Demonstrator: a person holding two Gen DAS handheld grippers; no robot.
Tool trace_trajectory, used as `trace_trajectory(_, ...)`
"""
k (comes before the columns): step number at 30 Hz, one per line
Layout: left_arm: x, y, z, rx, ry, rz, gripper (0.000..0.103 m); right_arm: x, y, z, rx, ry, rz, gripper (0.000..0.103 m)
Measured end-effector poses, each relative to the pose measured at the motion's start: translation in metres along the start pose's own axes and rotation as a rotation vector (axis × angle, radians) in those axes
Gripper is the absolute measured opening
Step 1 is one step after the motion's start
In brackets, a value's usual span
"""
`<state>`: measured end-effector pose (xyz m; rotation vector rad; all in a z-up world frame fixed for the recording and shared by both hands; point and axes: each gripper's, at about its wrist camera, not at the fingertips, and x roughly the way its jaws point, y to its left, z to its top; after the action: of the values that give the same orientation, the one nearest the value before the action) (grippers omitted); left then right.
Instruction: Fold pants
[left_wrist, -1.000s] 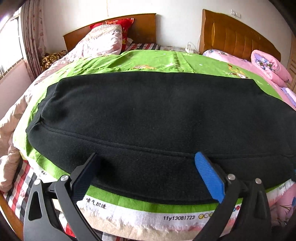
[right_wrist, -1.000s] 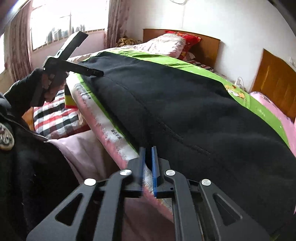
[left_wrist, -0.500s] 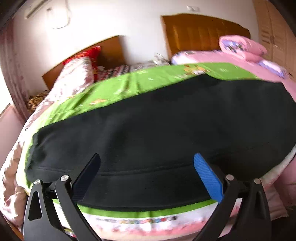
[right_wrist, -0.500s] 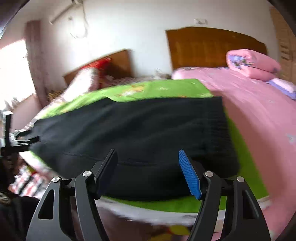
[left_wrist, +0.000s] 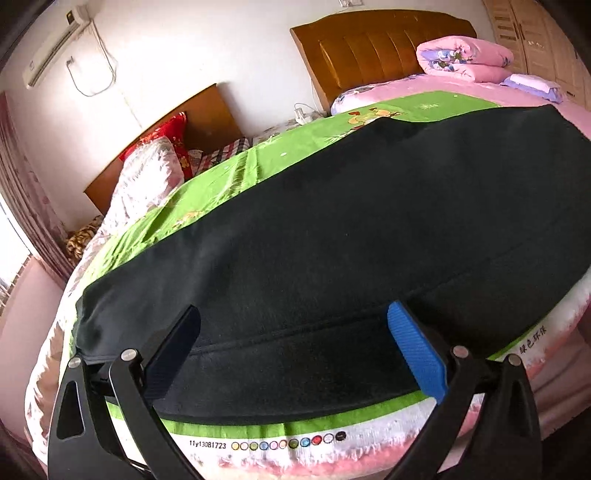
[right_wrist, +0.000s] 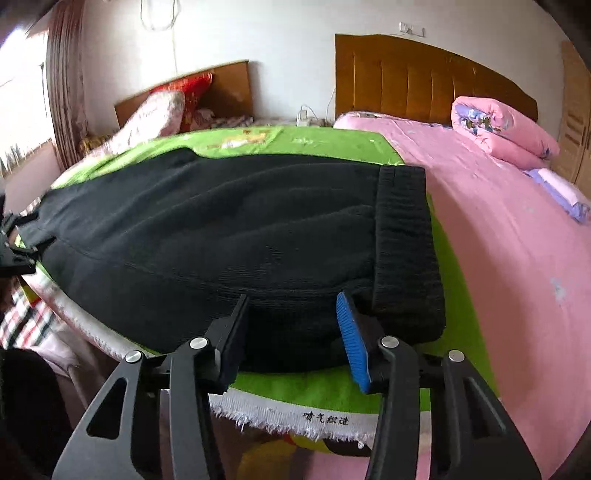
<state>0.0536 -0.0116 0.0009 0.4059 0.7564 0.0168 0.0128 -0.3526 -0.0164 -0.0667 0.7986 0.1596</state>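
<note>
Black pants (left_wrist: 351, 240) lie flat across a green sheet (left_wrist: 258, 162) on the bed, waistband (right_wrist: 404, 243) at the right end, w/ the near edge along the bed's front. Left gripper (left_wrist: 295, 354) has jaws wide apart, nothing clamped, at the near edge. Right gripper (right_wrist: 291, 332) also apart, near the waistband corner. Pink quilt (right_wrist: 498, 206) just beside the sheet; wooden headboard (right_wrist: 424, 81) behind.
</note>
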Motion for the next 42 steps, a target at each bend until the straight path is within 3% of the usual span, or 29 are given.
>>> trace_trajectory(1, -0.003, 0.002, 0.0, 0.0, 0.0, -0.018, 0.101, -0.004, 0.005, 0.007, 0.001, 0.012, -0.023, 0.052)
trace_trajectory(2, -0.005, 0.005, 0.0, -0.005, -0.001, -0.039, 0.101, -0.007, 0.011, 0.016, -0.003, 0.003, -0.041, 0.07)
trace_trajectory(4, -0.009, 0.01, 0.0, -0.042, -0.016, -0.119, 0.101, -0.015, 0.032, 0.04, -0.042, -0.067, -0.043, 0.09)
trace_trajectory(7, -0.003, 0.01, 0.007, -0.105, -0.008, -0.203, 0.101, 0.004, 0.071, 0.076, -0.146, -0.093, 0.013, 0.089)
trace_trajectory(9, 0.011, -0.002, 0.007, -0.061, 0.05, -0.208, 0.102, 0.027, 0.095, 0.093, -0.216, -0.068, 0.024, 0.089)
trace_trajectory(12, 0.013, 0.003, 0.003, -0.084, 0.053, -0.24, 0.102, 0.078, 0.126, 0.11, -0.307, 0.034, 0.018, 0.089)
trace_trajectory(14, 0.02, 0.018, -0.001, -0.156, 0.094, -0.338, 0.102, 0.112, 0.13, 0.101, -0.355, 0.158, -0.017, 0.091)
trace_trajectory(15, 0.021, 0.023, -0.002, -0.174, 0.1, -0.361, 0.102, 0.109, 0.123, 0.098, -0.311, 0.133, 0.02, 0.092)
trace_trajectory(16, 0.018, 0.029, -0.003, -0.18, 0.094, -0.371, 0.102, 0.111, 0.107, 0.097, -0.219, 0.181, 0.087, 0.092)
trace_trajectory(18, 0.014, 0.038, -0.004, -0.179, 0.082, -0.37, 0.101, 0.107, 0.083, 0.09, -0.141, 0.204, 0.133, 0.092)
trace_trajectory(21, 0.019, 0.075, 0.002, -0.25, 0.063, -0.391, 0.101, 0.092, 0.069, 0.086, -0.146, 0.204, 0.105, 0.092)
trace_trajectory(23, 0.033, 0.117, 0.013, -0.345, 0.084, -0.378, 0.101, 0.08, 0.072, 0.097, -0.154, 0.168, 0.019, 0.092)
trace_trajectory(25, 0.061, 0.16, 0.024, -0.46, 0.133, -0.402, 0.101, 0.069, 0.081, 0.109, -0.148, 0.092, 0.055, 0.092)
trace_trajectory(27, 0.093, 0.194, 0.037, -0.548, 0.207, -0.331, 0.101, 0.067, 0.103, 0.133, -0.129, 0.025, 0.19, 0.092)
trace_trajectory(30, 0.121, 0.202, 0.048, -0.533, 0.253, -0.3, 0.101, 0.087, 0.141, 0.156, -0.194, 0.028, 0.291, 0.092)
trace_trajectory(33, 0.153, 0.189, 0.044, -0.486, 0.316, -0.207, 0.101, 0.134, 0.173, 0.162, -0.249, 0.146, 0.327, 0.092)
trace_trajectory(35, 0.155, 0.187, 0.042, -0.448, 0.294, -0.171, 0.101, 0.165, 0.175, 0.155, -0.254, 0.237, 0.308, 0.093)
trace_trajectory(36, 0.154, 0.187, 0.042, -0.456, 0.293, -0.158, 0.101, 0.174, 0.171, 0.149, -0.254, 0.259, 0.306, 0.095)
trace_trajectory(37, 0.154, 0.189, 0.04, -0.464, 0.296, -0.143, 0.102, 0.169, 0.159, 0.152, -0.202, 0.239, 0.364, 0.094)
trace_trajectory(38, 0.154, 0.189, 0.039, -0.467, 0.303, -0.122, 0.102, 0.165, 0.151, 0.154, -0.167, 0.229, 0.331, 0.094)
trace_trajectory(39, 0.153, 0.188, 0.04, -0.464, 0.308, -0.103, 0.102, 0.161, 0.141, 0.154, -0.16, 0.21, 0.238, 0.094)
trace_trajectory(41, 0.14, 0.181, 0.047, -0.446, 0.286, 0.026, 0.1, 0.152, 0.122, 0.151, -0.131, 0.19, 0.079, 0.095)
trace_trajectory(42, 0.129, 0.173, 0.054, -0.416, 0.245, 0.063, 0.1, 0.145, 0.112, 0.149, -0.09, 0.184, 0.096, 0.095)
